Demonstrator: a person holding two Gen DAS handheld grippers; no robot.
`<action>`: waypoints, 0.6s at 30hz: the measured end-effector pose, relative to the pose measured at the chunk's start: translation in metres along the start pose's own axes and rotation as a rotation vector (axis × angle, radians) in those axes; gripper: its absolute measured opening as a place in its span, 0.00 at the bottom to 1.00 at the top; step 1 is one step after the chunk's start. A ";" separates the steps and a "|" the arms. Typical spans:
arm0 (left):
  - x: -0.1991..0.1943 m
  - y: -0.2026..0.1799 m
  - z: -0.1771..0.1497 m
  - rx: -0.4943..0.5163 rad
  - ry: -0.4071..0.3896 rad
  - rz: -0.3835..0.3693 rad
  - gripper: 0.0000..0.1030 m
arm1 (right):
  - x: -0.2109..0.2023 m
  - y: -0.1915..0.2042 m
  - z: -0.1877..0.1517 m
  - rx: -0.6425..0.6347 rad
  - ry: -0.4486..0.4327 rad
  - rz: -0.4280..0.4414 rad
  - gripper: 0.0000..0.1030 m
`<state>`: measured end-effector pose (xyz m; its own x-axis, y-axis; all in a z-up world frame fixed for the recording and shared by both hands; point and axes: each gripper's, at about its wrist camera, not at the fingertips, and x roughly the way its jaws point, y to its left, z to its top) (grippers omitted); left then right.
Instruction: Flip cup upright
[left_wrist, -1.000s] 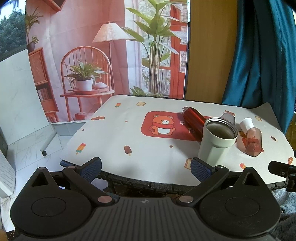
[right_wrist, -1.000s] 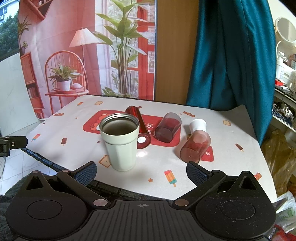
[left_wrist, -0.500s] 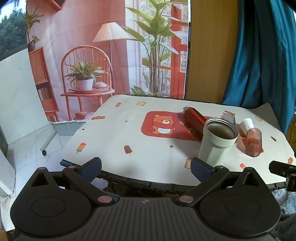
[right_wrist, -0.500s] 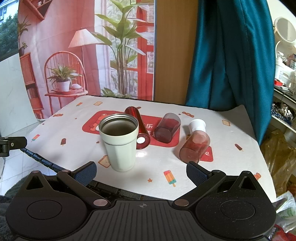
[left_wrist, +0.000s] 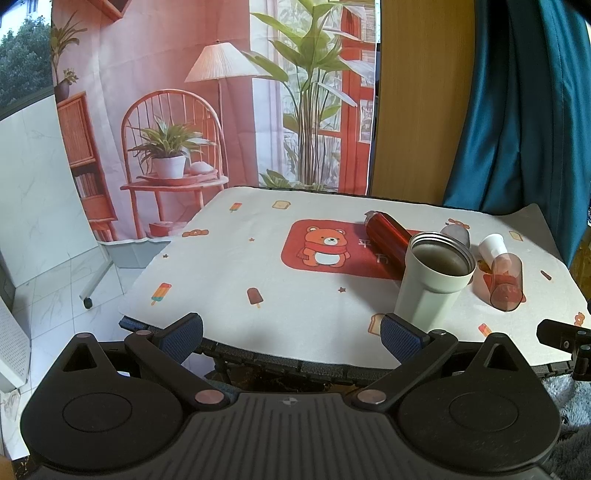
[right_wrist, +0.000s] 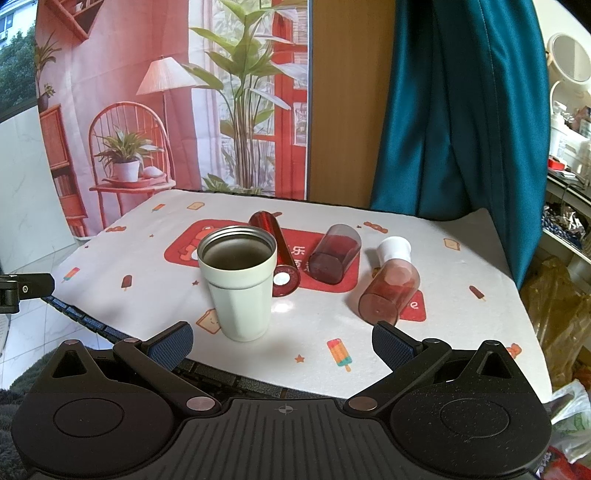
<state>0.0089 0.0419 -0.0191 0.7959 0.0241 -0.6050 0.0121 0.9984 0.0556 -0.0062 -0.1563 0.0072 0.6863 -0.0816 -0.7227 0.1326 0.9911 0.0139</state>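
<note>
Left gripper (left_wrist: 291, 334): we hold it level at the table's near edge, jaws wide, empty.
Right gripper (right_wrist: 282, 338): likewise level, spread wide, empty.
Cup (right_wrist: 240, 282): upright on the mat (right_wrist: 443, 306), beside the red tube (right_wrist: 275, 254).

A home room staged for recording: a printed backdrop (right_wrist: 166, 110) of a lamp and chair hangs upper left, a teal curtain (right_wrist: 461, 110) upper right, cluttered household shelves (right_wrist: 569, 155) at the right edge, a cartoon-print cloth (right_wrist: 424, 332) on the tabletop.
</note>
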 end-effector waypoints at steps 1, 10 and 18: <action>0.000 0.000 0.000 -0.001 0.000 0.000 1.00 | 0.000 0.000 0.000 0.000 0.000 0.000 1.00; 0.001 -0.001 -0.001 -0.004 0.002 -0.001 1.00 | 0.000 -0.001 -0.001 0.006 -0.006 -0.006 1.00; 0.002 -0.001 -0.001 -0.007 0.004 0.000 1.00 | -0.002 -0.001 -0.001 0.011 -0.010 -0.010 1.00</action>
<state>0.0102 0.0407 -0.0211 0.7936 0.0239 -0.6080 0.0083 0.9987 0.0501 -0.0080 -0.1575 0.0078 0.6921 -0.0924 -0.7159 0.1473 0.9890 0.0147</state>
